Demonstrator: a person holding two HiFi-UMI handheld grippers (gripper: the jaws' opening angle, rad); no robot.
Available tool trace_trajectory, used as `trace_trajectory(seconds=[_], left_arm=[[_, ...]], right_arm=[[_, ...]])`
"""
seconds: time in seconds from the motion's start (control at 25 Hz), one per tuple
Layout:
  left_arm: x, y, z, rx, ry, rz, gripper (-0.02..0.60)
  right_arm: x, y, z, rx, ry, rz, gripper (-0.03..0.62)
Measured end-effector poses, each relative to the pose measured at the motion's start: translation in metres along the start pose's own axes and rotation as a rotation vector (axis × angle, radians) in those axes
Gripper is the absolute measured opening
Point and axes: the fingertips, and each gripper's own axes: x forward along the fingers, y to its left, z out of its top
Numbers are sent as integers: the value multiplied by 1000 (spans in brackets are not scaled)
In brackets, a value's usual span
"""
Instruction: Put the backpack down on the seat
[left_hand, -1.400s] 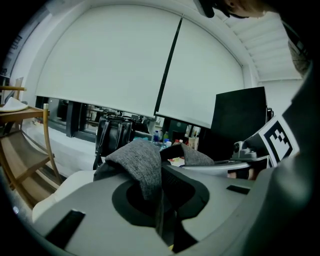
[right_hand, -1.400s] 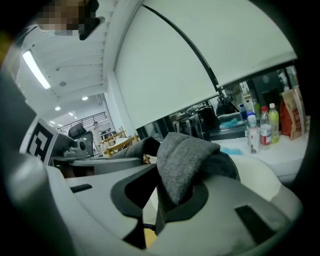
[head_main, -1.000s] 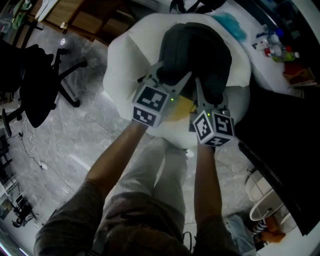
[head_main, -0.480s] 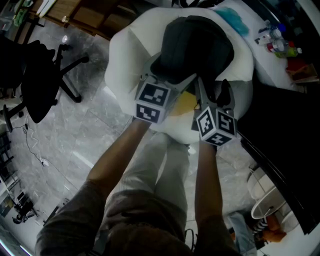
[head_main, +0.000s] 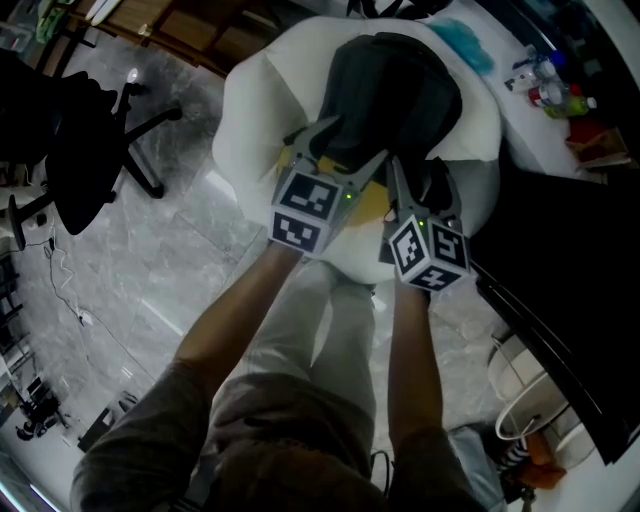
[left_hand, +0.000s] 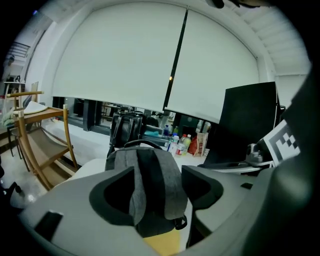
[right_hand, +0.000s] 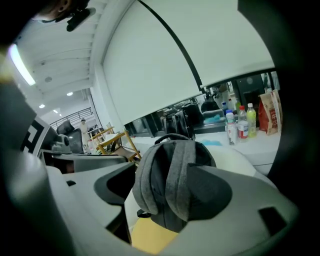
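Seen from the head view, the dark grey backpack (head_main: 395, 90) stands on the white cushioned seat (head_main: 250, 110), so the set-down looks done and, by the look of it, only the pull-back of the tools is left. The left gripper (head_main: 350, 142) and right gripper (head_main: 422, 178) hover side by side at the bag's near edge, above a yellow pad (head_main: 368, 205). In the left gripper view, the backpack (left_hand: 150, 200) sits upright just beyond the left gripper (left_hand: 159, 175); its jaws are easing inward with a grey shoulder strap (left_hand: 150, 165) between them, but the pads stand clear of it and grasp nothing. In the right gripper view, the backpack (right_hand: 165, 200) again rests on the seat (right_hand: 235, 155), its straps (right_hand: 175, 165) in the gap of the right gripper (right_hand: 162, 175), whose jaws are likewise narrowing, released and apparently pressing on nothing.
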Motion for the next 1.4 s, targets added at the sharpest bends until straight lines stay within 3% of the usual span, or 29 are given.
trace_trajectory(seconds=[0.12, 0.16, 0.28, 0.32, 0.36, 0.68, 0.84, 1.0, 1.4], left_arm=[[-10, -17, 5, -3, -4, -31, 142], [-13, -23, 7, -7, -4, -36, 120], [-23, -32, 12, -33, 12, -26, 28], [-26, -34, 13, -42, 22, -17, 0], [-30, -37, 15, -49, 34, -7, 0], [-71, -55, 48, -117, 89, 58, 0], [-103, -68, 78, -110, 100, 76, 0], [-134, -85, 103, -124, 100, 62, 0], [-186, -121, 129, -68, 99, 0, 0]], right_arm=[[-10, 9, 4, 7, 0, 37, 247], [-14, 11, 5, 7, 2, 45, 235], [-26, 20, 10, 3, 16, 62, 110], [-31, 23, 13, 1, 18, 65, 40], [-36, 26, 17, -2, 19, 68, 2], [-75, 50, 57, 27, 48, 93, 0], [-100, 64, 80, 48, 71, 118, 0], [-131, 88, 93, 28, 104, 165, 0], [-184, 123, 123, 53, 107, 274, 0]])
